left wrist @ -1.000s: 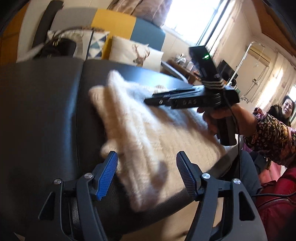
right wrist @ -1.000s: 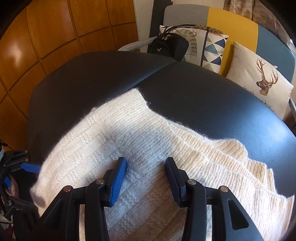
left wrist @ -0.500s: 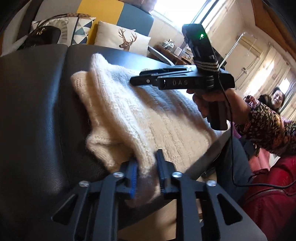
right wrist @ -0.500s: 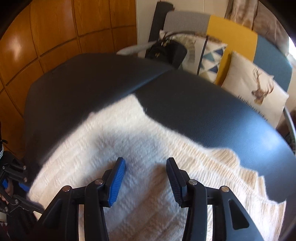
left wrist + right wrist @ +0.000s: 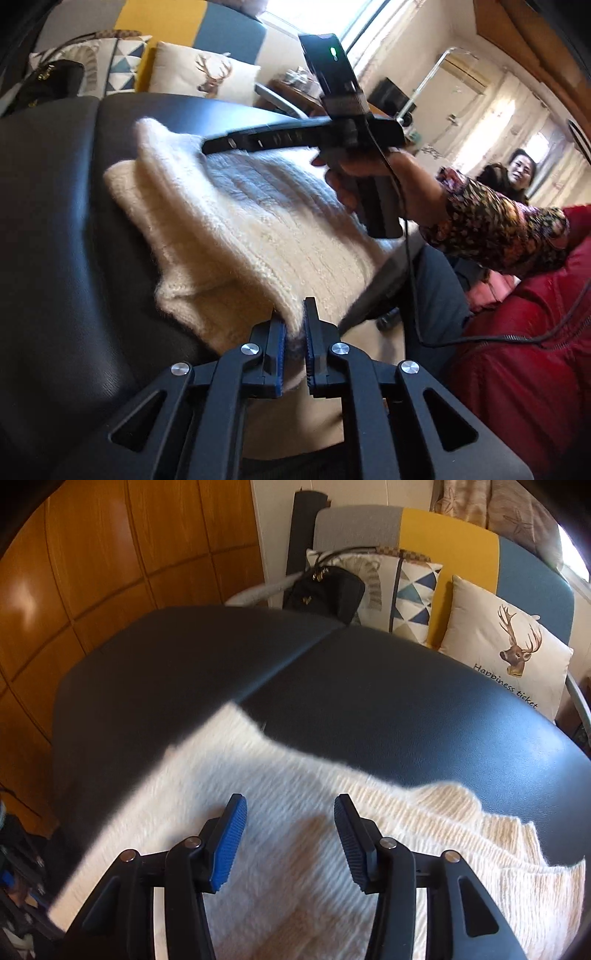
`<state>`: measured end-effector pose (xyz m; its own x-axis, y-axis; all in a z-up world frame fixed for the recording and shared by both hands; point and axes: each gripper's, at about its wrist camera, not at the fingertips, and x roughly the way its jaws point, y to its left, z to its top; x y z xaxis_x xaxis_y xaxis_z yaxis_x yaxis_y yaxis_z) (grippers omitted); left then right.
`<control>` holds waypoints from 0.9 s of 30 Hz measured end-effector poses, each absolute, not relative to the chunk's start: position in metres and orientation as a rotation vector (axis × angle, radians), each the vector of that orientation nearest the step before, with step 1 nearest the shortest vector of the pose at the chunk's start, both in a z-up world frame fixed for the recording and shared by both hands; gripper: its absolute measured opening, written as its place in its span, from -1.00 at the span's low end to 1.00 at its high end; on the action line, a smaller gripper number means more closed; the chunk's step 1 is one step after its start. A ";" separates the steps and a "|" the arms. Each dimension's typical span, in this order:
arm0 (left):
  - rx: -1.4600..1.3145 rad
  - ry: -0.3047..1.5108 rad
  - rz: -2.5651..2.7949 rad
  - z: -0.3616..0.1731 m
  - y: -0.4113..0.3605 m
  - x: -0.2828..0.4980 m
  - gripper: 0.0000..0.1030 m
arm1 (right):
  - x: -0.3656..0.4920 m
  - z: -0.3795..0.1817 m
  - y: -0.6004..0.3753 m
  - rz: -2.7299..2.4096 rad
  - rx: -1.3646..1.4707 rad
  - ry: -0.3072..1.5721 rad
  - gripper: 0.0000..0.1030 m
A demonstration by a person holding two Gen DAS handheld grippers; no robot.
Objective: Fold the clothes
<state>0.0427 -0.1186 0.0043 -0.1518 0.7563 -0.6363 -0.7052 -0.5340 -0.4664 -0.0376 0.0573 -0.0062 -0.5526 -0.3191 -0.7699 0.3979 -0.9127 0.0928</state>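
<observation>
Left wrist view shows the left gripper [image 5: 294, 341] pinched tight on the near edge of a cream knitted sweater [image 5: 240, 221], which lies spread on a black padded table [image 5: 55, 221]. Its jaws have just clamped down on the knit. Right gripper [image 5: 290, 834], held in a hand [image 5: 388, 184] with a flowered sleeve [image 5: 491, 221], hovers over the sweater's middle, its jaws partly apart and just widening, nothing gripped between them. Cushions [image 5: 506, 646] sit beyond the table.

The deer cushion [image 5: 506, 653], far right, reads "Happiness ticket" in black script beneath the stag's head.
</observation>
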 end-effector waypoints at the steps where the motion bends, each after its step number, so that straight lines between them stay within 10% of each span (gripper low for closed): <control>1: -1.067 -0.066 1.844 0.003 -0.118 0.045 -0.84 | -0.039 -0.006 0.055 -2.438 1.195 0.114 -0.03; 17: -1.135 -0.009 1.988 0.008 -0.120 0.054 -0.73 | -0.043 -0.029 0.021 -2.427 1.210 0.226 0.15; 25: -1.081 -0.103 2.657 0.058 -0.145 0.038 -0.35 | 0.006 0.022 0.116 -2.583 1.067 0.086 0.14; 27: -1.044 -0.084 2.697 0.064 -0.124 0.030 0.00 | 0.007 0.015 0.142 -2.607 1.137 0.051 0.13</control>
